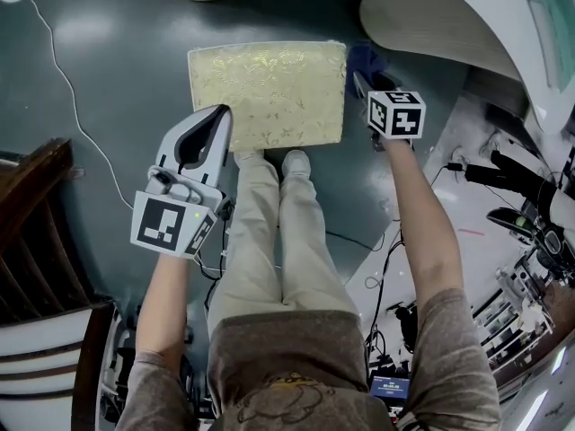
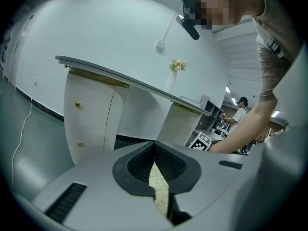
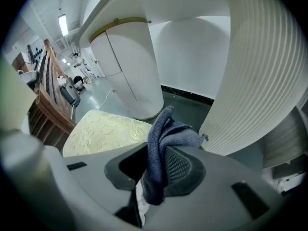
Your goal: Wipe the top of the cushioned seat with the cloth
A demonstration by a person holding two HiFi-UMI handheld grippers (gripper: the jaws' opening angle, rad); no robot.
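The right claw [image 3: 159, 170] pinches the cloth [image 3: 161, 134] beside the seat [image 1: 267, 95], the left claw [image 2: 157, 166] is closed and empty, and dragging could tug the bunched cloth free.

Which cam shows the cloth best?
Right gripper view: the blue cloth is close up, clamped in the right gripper, folds clear. Head view shows only a blue sliver beside the cushioned seat. Left gripper view shows none of it.

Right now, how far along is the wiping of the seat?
Done: the cloth is clamped in the right gripper. In hand: it is held beside the right edge of the seat, not on top. Left: the wipe itself; no wiped patch shows. The left gripper is shut and empty.
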